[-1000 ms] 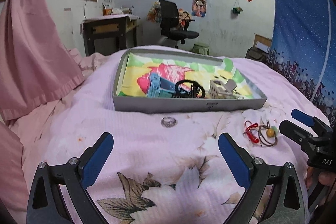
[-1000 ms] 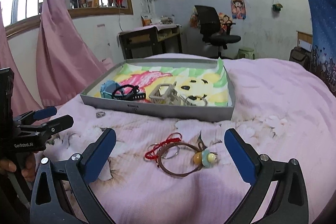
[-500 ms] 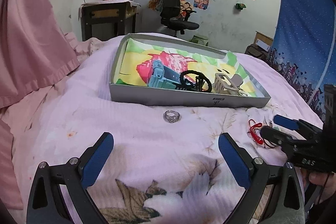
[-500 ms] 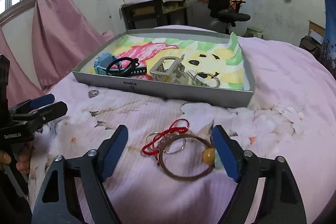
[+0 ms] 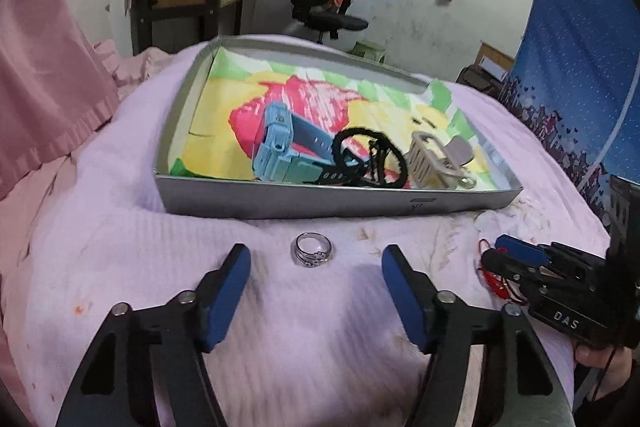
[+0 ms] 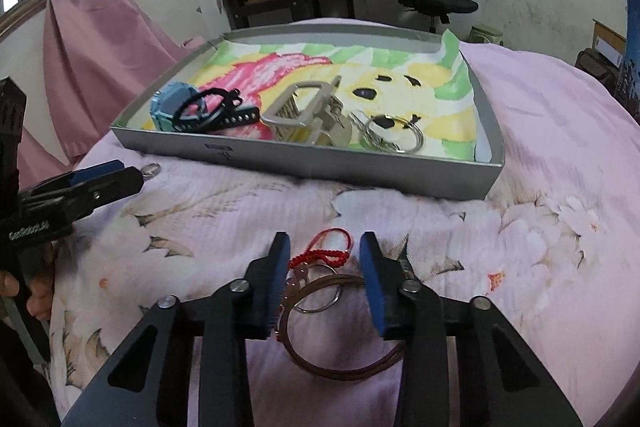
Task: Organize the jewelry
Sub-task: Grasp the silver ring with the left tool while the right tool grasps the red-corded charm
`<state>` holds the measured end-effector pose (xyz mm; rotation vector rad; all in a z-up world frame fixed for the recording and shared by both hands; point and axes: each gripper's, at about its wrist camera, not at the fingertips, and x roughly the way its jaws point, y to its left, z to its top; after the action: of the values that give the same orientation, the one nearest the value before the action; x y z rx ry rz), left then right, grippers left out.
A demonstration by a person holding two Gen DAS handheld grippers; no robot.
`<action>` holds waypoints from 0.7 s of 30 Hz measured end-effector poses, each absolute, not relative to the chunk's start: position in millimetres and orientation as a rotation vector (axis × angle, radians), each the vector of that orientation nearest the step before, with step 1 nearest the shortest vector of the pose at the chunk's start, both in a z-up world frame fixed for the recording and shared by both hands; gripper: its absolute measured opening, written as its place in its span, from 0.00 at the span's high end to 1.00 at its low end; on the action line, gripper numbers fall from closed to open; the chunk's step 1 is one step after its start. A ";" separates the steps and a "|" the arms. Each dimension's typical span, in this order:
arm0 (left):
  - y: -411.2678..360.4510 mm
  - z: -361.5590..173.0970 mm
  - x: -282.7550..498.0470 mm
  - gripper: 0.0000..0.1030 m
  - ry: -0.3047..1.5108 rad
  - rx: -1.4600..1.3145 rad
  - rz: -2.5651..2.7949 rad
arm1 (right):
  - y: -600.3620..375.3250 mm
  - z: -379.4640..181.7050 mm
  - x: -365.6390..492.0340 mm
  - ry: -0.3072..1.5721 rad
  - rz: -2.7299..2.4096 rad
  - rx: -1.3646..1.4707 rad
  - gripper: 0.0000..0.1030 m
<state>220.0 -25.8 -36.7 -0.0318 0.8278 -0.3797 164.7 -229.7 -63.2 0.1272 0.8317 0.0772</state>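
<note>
Bedspread (image 5: 120, 267) bears ring (image 5: 313, 254) between closing left gripper (image 5: 316, 263) jaws.

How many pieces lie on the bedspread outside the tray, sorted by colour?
Silver: 2 (finger ring, thin loop)
Red: 1 (braided cord)
Brown: 1 (bangle)
Total: 4

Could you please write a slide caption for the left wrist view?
Left gripper, jaws closing, straddles a silver ring before the gray tray.
</note>
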 end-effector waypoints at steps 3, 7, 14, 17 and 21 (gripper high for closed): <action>-28.3 -39.9 225.6 0.44 0.839 -0.035 -0.382 | -231.2 -65.1 165.8 0.839 0.070 0.132 0.76; -30.7 -43.1 229.0 0.58 0.854 -0.030 -0.390 | -230.9 -67.4 167.9 0.845 0.080 0.140 0.83; -35.1 -45.7 230.0 0.80 0.869 -0.015 -0.396 | -228.6 -68.8 167.7 0.830 0.111 0.145 0.95; -34.9 -43.8 227.8 0.80 0.858 -0.014 -0.396 | -231.2 -67.3 165.1 0.808 0.129 0.165 0.95; -30.6 -39.1 223.3 0.80 0.827 -0.042 -0.423 | -237.8 -62.6 159.3 0.758 0.157 0.214 0.96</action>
<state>223.3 -30.6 -39.1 -0.0416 0.8275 -0.4233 159.3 -237.8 -62.6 0.2140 0.7576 0.1571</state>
